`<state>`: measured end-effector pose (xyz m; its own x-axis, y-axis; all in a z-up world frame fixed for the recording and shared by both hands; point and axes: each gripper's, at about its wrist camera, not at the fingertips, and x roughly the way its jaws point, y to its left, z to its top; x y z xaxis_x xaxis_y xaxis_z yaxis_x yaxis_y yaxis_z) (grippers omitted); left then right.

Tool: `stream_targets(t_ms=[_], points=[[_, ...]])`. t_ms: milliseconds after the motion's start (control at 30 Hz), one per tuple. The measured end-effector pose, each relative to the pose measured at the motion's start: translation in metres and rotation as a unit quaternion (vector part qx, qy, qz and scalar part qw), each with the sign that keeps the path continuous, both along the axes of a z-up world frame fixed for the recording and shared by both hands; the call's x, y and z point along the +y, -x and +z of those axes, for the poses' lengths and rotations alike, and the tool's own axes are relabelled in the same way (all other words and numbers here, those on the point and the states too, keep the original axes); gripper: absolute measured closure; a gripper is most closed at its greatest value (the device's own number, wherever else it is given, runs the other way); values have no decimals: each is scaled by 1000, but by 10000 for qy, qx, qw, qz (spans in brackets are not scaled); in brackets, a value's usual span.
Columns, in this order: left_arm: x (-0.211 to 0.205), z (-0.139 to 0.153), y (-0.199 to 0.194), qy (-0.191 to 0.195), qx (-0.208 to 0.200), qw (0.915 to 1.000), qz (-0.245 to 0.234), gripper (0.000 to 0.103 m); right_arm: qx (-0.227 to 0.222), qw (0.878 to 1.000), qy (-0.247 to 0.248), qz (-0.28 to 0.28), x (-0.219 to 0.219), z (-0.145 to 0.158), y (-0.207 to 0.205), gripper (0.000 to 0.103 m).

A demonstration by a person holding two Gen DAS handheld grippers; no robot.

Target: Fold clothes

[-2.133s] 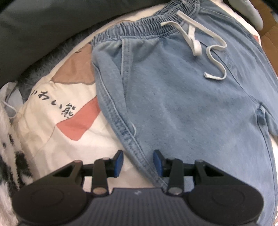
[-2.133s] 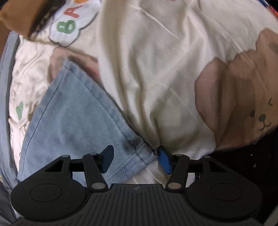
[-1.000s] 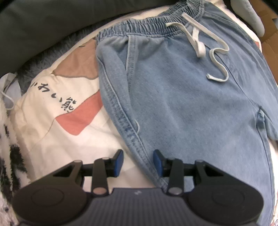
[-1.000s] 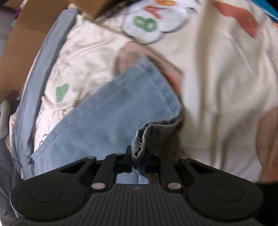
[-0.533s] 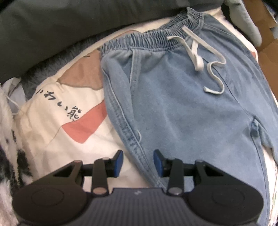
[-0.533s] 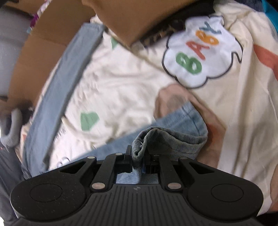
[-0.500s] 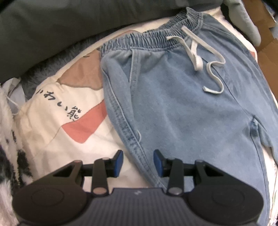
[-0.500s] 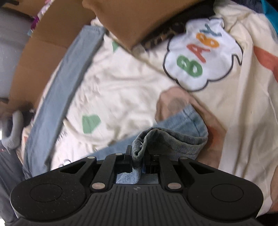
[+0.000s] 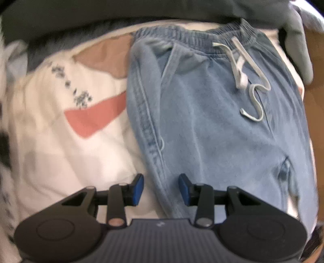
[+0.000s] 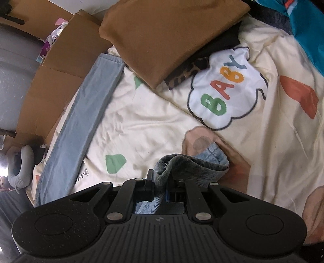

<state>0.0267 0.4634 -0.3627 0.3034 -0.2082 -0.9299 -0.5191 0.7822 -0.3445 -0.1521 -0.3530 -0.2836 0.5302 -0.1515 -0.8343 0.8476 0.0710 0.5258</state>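
Light blue denim trousers (image 9: 218,125) with an elastic waistband and a white drawstring (image 9: 247,81) lie flat on a cream printed bedsheet (image 9: 60,145). My left gripper (image 9: 161,187) is open just above the trousers' left side seam, which runs between its blue pads without touching them. In the right wrist view my right gripper (image 10: 160,190) is shut on the hem of one trouser leg (image 10: 190,163), lifted and folded over so the grey inside shows. The other leg (image 10: 81,125) lies stretched out along the left edge of the bed.
A folded brown cloth (image 10: 166,34) with a leopard-print piece under it lies at the far side of the sheet (image 10: 151,125). Cardboard boxes (image 10: 58,66) stand beyond the bed's left edge. A grey curved pillow (image 9: 297,42) and a dark cushion (image 9: 101,16) border the waistband.
My right gripper has risen and pulled the leg hem up and back, uncovering more sheet. The left gripper has shifted and rolled, so the trousers now sit more upright in its view.
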Motion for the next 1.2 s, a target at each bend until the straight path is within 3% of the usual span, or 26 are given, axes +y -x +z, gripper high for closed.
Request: stream_targets(t_ms=[167,200,233,267,367,733,1200], points=[[10,-4,0,355,-336,9970,592,64,-17,10000,71,31,-3,5,-7,94],[17,-4,0,423,-443,9951,781,69,-14,9999,93,44,-4,6,-9,94],[21,-4,-1,472,-496,9936,894,86,-8,9999,130,77,-6,9,-11,94],[24,-4,-6,485,-485,9935,913,97,7,9998,174,138,-7,11,-14,94],[18,5,-14,402,-514,9948,776,97,48,9990,304,319,-11,20,-24,94],[10,36,-49,662,-996,9887,902,97,-78,9968,686,409,-36,54,-43,94],[-27,101,-131,876,-1606,9813,594,97,-234,9922,1163,381,-66,119,-72,94]])
